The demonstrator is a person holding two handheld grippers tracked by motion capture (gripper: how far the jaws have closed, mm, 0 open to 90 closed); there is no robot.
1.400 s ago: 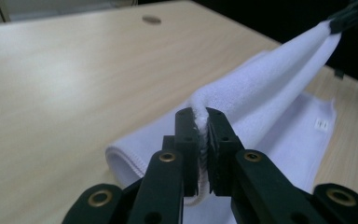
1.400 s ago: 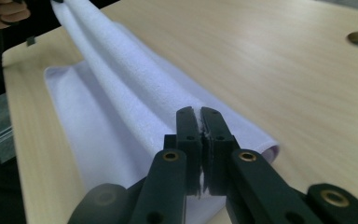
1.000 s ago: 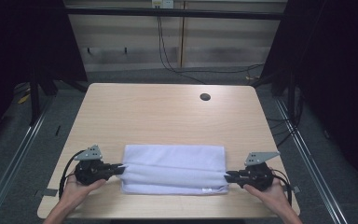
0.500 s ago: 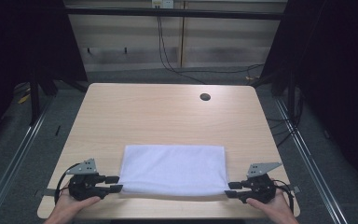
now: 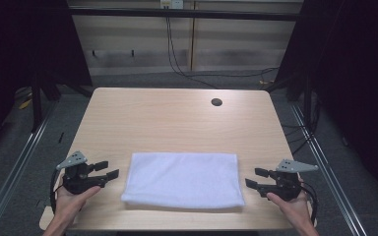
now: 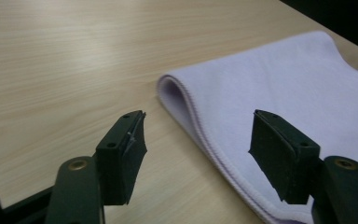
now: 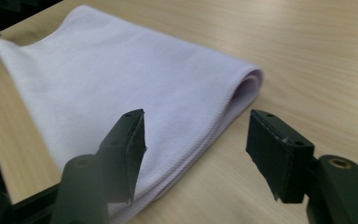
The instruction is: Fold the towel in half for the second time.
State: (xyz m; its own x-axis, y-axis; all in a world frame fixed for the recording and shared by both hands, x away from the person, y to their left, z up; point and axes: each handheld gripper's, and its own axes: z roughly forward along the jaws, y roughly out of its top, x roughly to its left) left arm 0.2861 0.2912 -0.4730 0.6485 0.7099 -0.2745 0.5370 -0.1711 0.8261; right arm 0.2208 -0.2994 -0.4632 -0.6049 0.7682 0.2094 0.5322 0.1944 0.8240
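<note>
A white folded towel (image 5: 184, 178) lies flat near the front of the wooden table (image 5: 172, 123). My left gripper (image 5: 109, 169) sits just left of the towel's left edge, open, holding nothing. My right gripper (image 5: 255, 178) sits just right of the towel's right edge, open and apart from the cloth. In the left gripper view the towel (image 6: 279, 98) shows its folded edge between and beyond the open left gripper (image 6: 198, 156). In the right gripper view the towel (image 7: 121, 79) lies ahead and to the left, its fold end toward the open right gripper (image 7: 196, 156).
A round cable hole (image 5: 216, 102) sits at the table's back right. Dark frame posts and grey floor surround the table. Cables hang at the back wall (image 5: 177, 44). Bare wood stretches behind the towel.
Both grippers were shut on the towel's ends; they have let go, opened and drawn outward away from it. The towel now lies flat and smooth.
</note>
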